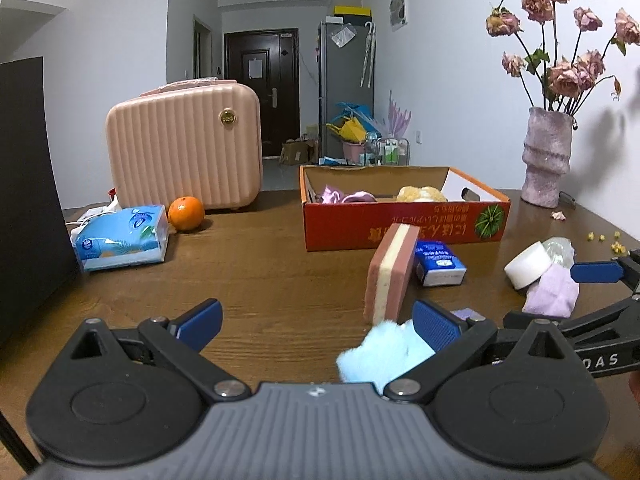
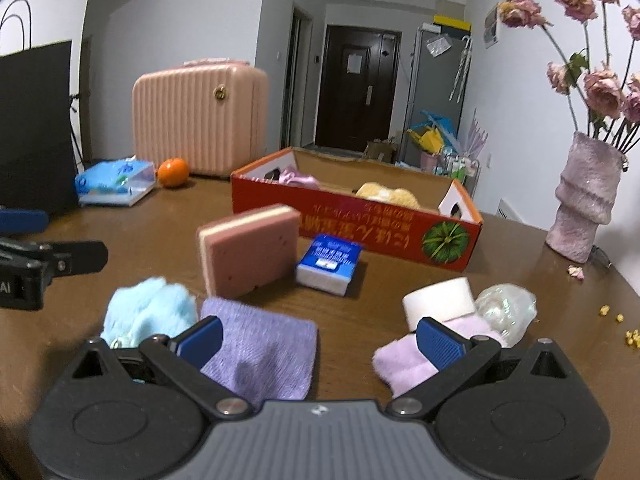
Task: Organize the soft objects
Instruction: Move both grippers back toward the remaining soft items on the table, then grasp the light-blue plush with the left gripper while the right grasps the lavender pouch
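While both tools hover low over the brown surface [image 1: 248, 280], the scene reads as follows.

Left gripper [image 1: 316, 322]: fingers spread wide, holding nothing; the right-hand pad sits just beside a fluffy light-blue cloth [image 1: 380, 354].

Right gripper [image 2: 318, 340]: fingers wide apart, empty; a folded purple cloth [image 2: 264, 352] lies between them, nearer the left pad, and a pale lilac cloth [image 2: 404, 364] lies under the right pad.

Light-blue cloth: bunched on the surface, touching the purple cloth's left edge in the right wrist view.

Sponge [image 2: 250, 250]: pink with a cream layer, standing on edge just behind the cloths.

Small blue-and-white packet [image 2: 330, 264]: flat, just right of the sponge, in front of the box.

Red cardboard box [image 2: 360, 232]: open-topped, mid-surface; a pink satin item [image 2: 298, 179] and a yellowish fluffy item [image 2: 386, 195] lie inside.

White roll [image 2: 438, 302]: resting against the lilac cloth, a crumpled clear plastic piece [image 2: 506, 308] beside it.

Far left: tissue pack [image 1: 122, 238], orange [image 1: 186, 213], pink suitcase [image 1: 184, 144].

Far right: vase of dried roses [image 1: 546, 156].
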A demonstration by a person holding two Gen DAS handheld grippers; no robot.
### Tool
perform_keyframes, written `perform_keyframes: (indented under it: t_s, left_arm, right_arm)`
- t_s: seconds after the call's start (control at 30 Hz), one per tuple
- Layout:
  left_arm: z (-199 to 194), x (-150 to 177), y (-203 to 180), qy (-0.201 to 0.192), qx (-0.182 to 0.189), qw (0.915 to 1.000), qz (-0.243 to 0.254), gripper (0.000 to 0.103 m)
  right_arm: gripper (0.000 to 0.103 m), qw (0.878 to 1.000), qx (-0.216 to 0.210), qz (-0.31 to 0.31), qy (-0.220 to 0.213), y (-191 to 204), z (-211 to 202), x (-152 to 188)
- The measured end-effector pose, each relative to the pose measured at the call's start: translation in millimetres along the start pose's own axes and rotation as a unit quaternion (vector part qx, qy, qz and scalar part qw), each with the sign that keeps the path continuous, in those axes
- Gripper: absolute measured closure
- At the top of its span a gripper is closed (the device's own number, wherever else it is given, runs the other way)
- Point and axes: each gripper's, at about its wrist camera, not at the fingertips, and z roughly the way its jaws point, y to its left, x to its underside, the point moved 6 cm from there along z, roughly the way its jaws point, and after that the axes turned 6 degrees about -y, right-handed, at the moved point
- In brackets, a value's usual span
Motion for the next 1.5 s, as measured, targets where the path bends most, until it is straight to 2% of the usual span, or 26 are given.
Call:
perform_keyframes:
  t_s: [0.4,0.67,0.87,1.03,1.1,1.17,1.33,1.5]
  left_arm:
    - [7,4,9,0.014,-0.008,0.9998,-0.012,0.000]
    - [12,8,10,0.025,-0.013,0.9995,-0.016,0.000]
    - [17,12,8,0.035,-0.012,0.9992,-0.011,0.000]
    - [18,13,8,0.038,-0.013,0.9991,-0.011,0.000]
    - [18,13,8,0.038,-0.013,0.9991,-0.011,0.000]
    - [18,13,8,0.038,-0.013,0.9991,-0.011,0.000]
    - [18,13,8,0.039,-0.013,0.9991,-0.013,0.000]
    - [19,13,9,0.040,-0.014,0.9990,-0.014,0.000]
  right_arm:
    - [0.000,0.999,-0.024,-0.025,0.039,19,24,14]
    - [0.000,0.998,-0.044,-0.013,0.046,23,42,21]
    - [0.002,0.998,-0.044,-0.009,0.039,23,43,23]
    - [0.009,0.998,-0.046,-0.016,0.039,27,44,25]
    - [0.017,0.998,-0.049,-0.019,0.038,30,44,26]
    - [0.020,0.998,-0.053,-0.021,0.036,31,43,26]
    - [0.036,0.997,-0.063,-0.026,0.034,36,41,27]
    - [0.057,0.997,-0.069,-0.026,0.027,38,37,26]
